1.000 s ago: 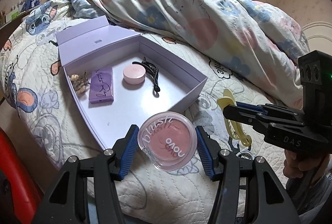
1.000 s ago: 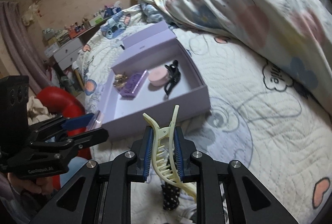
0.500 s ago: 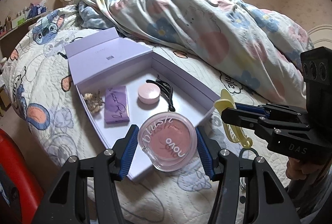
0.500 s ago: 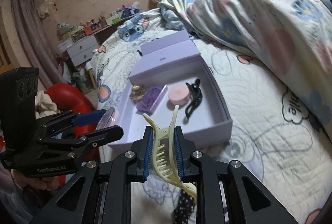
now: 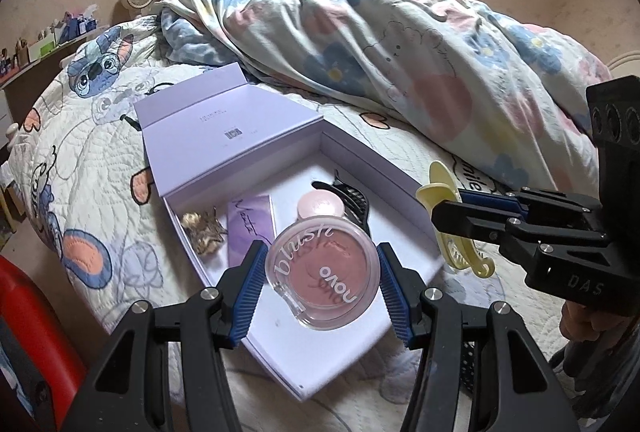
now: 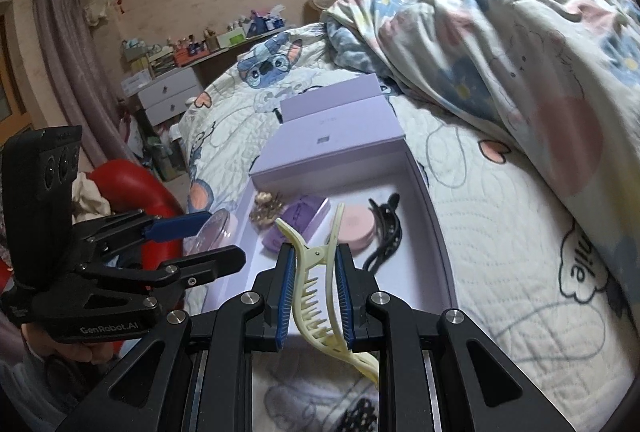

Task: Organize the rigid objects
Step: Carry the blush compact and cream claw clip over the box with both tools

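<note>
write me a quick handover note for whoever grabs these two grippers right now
Left gripper: shut on the blush compact, held above the near part of the lilac box.
Right gripper: shut on the pale yellow hair clip, also near the box's front edge.
Already in the box: black claw clip, small pink round case, purple palette, a gold-toned hair piece.
Left: set the compact and the yellow clip on the bare box floor nearest you and release. A dark spotted item lies on the quilt below the right gripper; it may need boxing too.
</note>
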The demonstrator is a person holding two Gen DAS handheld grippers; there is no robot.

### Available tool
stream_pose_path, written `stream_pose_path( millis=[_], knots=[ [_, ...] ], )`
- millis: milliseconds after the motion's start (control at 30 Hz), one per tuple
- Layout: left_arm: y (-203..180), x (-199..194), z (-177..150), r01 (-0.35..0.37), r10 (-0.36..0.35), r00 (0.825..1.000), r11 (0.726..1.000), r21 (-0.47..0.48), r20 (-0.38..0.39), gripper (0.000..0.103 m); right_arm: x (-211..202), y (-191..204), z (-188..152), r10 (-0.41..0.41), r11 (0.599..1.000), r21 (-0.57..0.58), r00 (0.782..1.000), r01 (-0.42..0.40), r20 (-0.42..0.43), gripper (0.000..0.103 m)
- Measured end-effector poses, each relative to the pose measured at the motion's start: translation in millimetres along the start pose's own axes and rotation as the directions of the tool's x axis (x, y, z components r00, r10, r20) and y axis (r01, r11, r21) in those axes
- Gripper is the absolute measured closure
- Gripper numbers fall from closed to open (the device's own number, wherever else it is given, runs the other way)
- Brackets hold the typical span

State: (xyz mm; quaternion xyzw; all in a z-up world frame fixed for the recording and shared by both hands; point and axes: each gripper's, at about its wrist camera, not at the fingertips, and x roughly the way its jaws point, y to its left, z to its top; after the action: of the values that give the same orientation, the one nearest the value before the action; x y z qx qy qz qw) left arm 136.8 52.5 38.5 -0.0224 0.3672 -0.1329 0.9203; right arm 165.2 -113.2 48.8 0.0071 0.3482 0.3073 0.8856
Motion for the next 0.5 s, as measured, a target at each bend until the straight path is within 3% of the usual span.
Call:
stream_pose_path(
  millis=[500],
  knots=[
    [28.4, 31.0, 34.5, -0.073, 0.073, 0.997, 0.997, 0.04, 0.003, 0.049, 34.8, -8.7, 35.7, -0.002, 0.999, -0.047, 1.0, 0.003, 0.018, 0.083]
  ],
)
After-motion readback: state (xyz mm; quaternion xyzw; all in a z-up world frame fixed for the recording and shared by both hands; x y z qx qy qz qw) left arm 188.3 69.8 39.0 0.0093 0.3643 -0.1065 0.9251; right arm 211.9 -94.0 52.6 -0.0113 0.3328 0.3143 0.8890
